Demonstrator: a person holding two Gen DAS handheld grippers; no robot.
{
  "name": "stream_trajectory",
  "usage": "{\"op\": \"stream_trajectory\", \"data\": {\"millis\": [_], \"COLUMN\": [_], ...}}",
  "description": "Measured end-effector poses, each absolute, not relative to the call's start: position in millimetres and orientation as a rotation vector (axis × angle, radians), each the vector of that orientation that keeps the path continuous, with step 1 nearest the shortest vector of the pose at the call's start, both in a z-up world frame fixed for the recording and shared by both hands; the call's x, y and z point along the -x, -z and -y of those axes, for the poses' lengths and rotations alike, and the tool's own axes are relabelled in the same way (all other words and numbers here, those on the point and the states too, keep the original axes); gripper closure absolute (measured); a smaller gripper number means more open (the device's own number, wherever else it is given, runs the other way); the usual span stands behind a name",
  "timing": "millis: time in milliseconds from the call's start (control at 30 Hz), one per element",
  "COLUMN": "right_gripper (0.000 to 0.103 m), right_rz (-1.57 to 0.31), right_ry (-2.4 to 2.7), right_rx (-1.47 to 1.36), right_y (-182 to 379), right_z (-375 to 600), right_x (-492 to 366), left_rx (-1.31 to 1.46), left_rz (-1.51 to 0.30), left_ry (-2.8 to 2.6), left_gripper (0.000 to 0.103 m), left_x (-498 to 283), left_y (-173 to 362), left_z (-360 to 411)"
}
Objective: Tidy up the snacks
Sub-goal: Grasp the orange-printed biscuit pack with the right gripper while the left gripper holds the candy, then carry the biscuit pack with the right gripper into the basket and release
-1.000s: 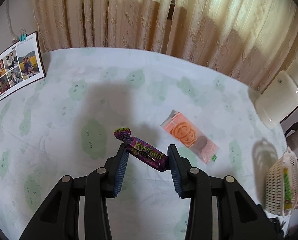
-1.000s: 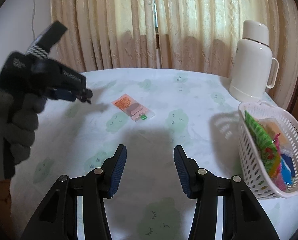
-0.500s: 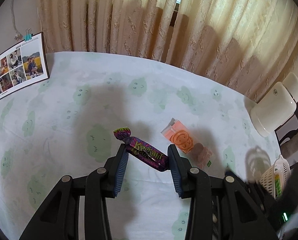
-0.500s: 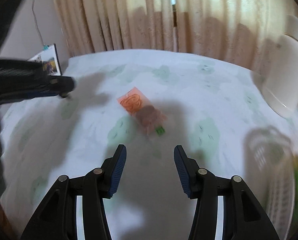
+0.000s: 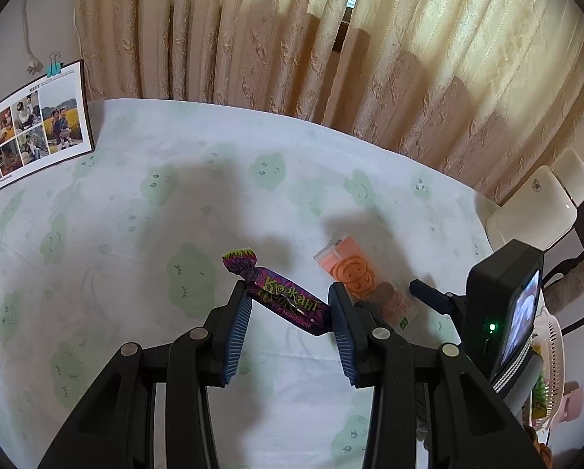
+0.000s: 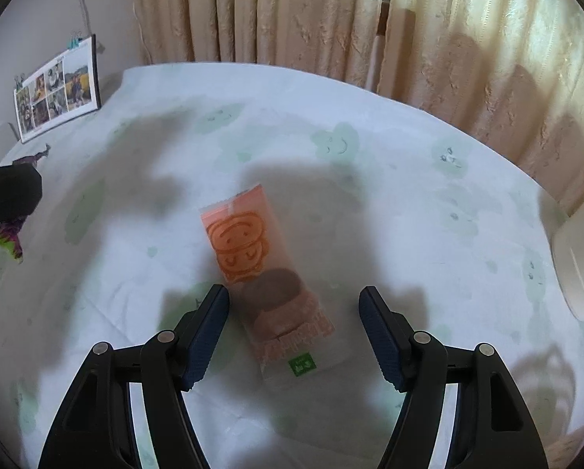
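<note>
My left gripper (image 5: 290,305) is shut on a purple wrapped candy (image 5: 288,299) and holds it above the table. An orange packet with smiley faces and brown cookies (image 6: 260,277) lies flat on the cloth; it also shows in the left wrist view (image 5: 360,285). My right gripper (image 6: 293,324) is open, low over the packet, with its near end between the fingers. The right gripper body (image 5: 503,312) shows at the right of the left wrist view. The left gripper with the candy (image 6: 10,240) shows at the left edge of the right wrist view.
A white basket (image 5: 552,351) with snacks sits at the far right edge. A white thermos (image 5: 538,203) stands at the back right, also seen in the right wrist view (image 6: 581,258). A photo calendar (image 5: 29,125) stands at the back left. Curtains hang behind the table.
My right gripper has moved left and down over the orange packet, which now lies between its fingers. My left gripper still holds the candy and has drifted slightly.
</note>
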State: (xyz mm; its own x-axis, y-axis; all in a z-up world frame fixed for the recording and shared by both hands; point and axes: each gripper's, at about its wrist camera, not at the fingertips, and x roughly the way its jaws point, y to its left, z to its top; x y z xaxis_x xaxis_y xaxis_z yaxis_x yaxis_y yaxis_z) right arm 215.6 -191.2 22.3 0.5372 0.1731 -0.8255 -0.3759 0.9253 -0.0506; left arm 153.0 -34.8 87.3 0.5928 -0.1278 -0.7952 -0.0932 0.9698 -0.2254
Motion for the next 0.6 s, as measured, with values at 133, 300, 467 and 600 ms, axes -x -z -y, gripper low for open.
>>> {"op": "stream_trajectory", "data": {"millis": [133, 300, 467, 600], "right_gripper": [0.034, 0.058, 0.064, 0.067], "right_rz": [-0.940, -0.919, -0.910, -0.895], "right_ry": [-0.324, -0.329, -0.314, -0.328], "right_rx": [0.219, 0.215, 0.166, 0.086], "right_y": [-21, -21, -22, -28], "right_z": [193, 184, 185, 192], "right_x": [-214, -201, -183, -168], "left_rx": [0.264, 0.263, 0.266, 0.264], "left_rz": [-0.938, -0.942, -0.939, -0.933], "left_ry": [0.014, 0.021, 0.030, 0.036], "left_gripper": [0.066, 0.066, 0.066, 0.066], "left_x": [-152, -152, -151, -149], "left_y": [-87, -87, -90, -92], "left_z": [36, 37, 35, 36]}}
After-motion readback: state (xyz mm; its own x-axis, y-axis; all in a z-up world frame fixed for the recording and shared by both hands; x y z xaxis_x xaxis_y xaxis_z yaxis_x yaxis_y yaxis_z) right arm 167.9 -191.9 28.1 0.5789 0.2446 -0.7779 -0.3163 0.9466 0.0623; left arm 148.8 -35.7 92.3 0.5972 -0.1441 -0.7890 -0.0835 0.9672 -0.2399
